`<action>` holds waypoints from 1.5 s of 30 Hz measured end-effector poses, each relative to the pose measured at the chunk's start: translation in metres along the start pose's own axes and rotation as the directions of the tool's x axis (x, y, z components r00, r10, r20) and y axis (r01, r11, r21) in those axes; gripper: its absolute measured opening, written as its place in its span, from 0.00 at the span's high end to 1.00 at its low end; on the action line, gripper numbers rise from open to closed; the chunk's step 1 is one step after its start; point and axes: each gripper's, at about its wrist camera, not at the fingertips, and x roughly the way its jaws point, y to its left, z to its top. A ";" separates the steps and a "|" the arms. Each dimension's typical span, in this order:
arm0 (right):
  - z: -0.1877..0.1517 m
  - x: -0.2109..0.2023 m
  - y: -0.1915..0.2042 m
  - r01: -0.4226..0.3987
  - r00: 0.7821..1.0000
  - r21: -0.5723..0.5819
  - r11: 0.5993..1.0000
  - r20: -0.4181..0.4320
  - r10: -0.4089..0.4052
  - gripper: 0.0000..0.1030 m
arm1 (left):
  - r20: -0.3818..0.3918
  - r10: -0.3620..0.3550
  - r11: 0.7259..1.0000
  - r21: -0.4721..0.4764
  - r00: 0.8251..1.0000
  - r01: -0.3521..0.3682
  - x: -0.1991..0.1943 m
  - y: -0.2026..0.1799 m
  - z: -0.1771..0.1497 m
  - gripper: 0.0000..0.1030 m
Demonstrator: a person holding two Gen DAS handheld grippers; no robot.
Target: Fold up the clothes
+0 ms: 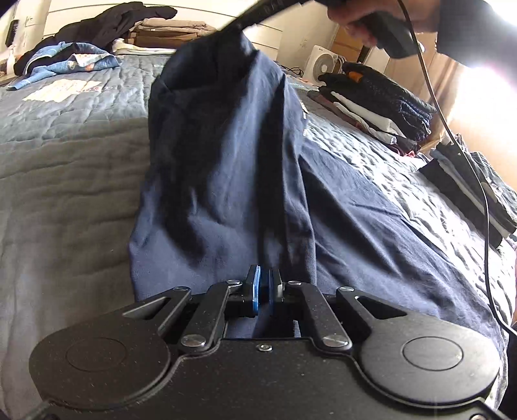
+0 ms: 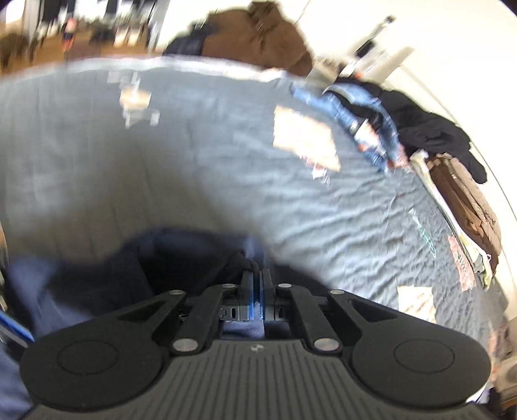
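Navy shirt point(image 1: 226, 155) hangs half-lifted over the bed point(image 1: 64, 168), both the left gripper point(image 1: 264, 290) and right gripper point(image 2: 260, 290) pinched tight on it, mid-fold I'd say, with folded stacks point(image 1: 378, 106) alongside and loose clothes point(image 1: 71, 58) waiting.

The right wrist view is smeared by motion blur. The quilt point(image 2: 194, 161) beneath the shirt point(image 1: 226, 155) is hidden. The hand point(image 1: 358, 19) is cut off by the top edge.

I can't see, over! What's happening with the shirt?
Left gripper and right gripper both clamped on navy shirt. Shirt half lifted off bed. Nothing blocking.
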 end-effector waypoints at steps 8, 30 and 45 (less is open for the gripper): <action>0.024 -0.028 -0.045 -0.176 0.950 0.370 0.912 0.308 0.058 0.97 | 0.027 -0.004 1.000 -0.026 1.000 0.004 -0.005 0.003 0.001 0.94; -0.044 -0.081 0.035 -0.423 0.875 0.511 0.748 0.446 0.191 0.97 | 0.425 0.075 0.988 0.089 0.902 -0.125 -0.056 -0.005 0.036 0.40; -0.059 -0.121 0.043 -0.470 0.846 0.445 0.763 0.474 0.245 0.97 | 0.451 -0.276 0.915 -0.146 0.849 0.376 -0.062 0.046 0.051 0.75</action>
